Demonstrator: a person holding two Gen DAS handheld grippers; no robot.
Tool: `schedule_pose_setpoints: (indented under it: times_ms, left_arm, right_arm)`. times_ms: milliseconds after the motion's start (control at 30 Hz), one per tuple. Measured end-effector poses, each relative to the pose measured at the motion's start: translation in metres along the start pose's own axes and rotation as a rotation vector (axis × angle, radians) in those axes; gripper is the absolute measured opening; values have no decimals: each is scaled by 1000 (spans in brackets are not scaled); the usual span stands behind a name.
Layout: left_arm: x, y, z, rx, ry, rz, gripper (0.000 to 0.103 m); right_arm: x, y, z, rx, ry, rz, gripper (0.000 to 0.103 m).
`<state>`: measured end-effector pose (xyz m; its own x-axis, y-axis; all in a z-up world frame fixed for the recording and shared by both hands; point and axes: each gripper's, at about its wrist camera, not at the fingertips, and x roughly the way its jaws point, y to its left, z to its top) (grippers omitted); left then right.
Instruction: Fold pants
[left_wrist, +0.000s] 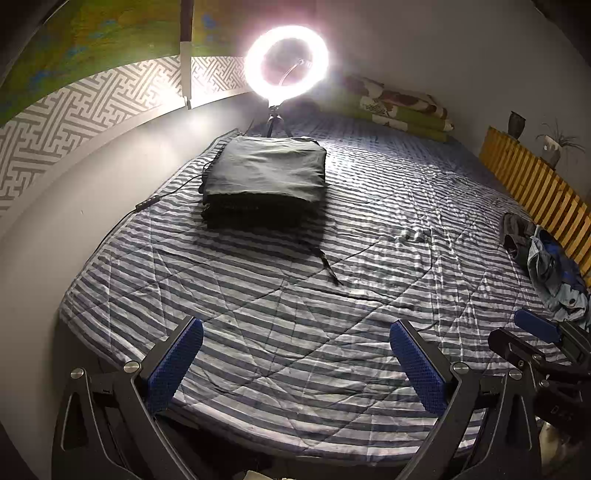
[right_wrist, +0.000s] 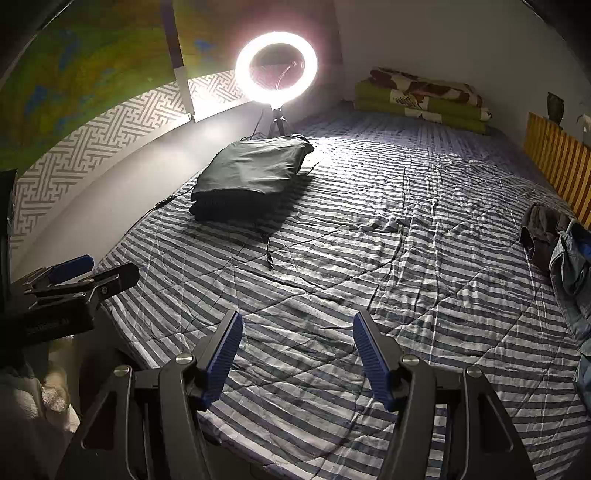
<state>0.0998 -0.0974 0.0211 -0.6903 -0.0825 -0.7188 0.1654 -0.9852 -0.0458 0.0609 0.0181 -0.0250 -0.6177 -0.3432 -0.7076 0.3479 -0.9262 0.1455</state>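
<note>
Pants (left_wrist: 264, 181): one dark folded stack on striped quilt (left_wrist: 369, 236); both grippers' fingers (left_wrist: 173, 365) wide apart, empty.

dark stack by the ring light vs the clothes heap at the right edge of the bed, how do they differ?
The dark folded stack is squared and flat-topped; the loose clothes pile is crumpled, with no folds.
The stack is uniformly dark; the pile mixes grey and blue denim-like fabric.
The stack sits just in front of the ring light; the pile lies beside the slatted wooden panel.
Both rest on the striped bedspread, and neither gripper touches them.
</note>
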Motion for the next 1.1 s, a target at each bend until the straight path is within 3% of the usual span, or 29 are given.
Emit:
schedule_pose_setpoints:
  times_ms: [1100]
  left_arm:
    - [14,-1,-3,11,26,-6,103]
  right_arm:
    - [5,-5,-1,12,10,-3,59]
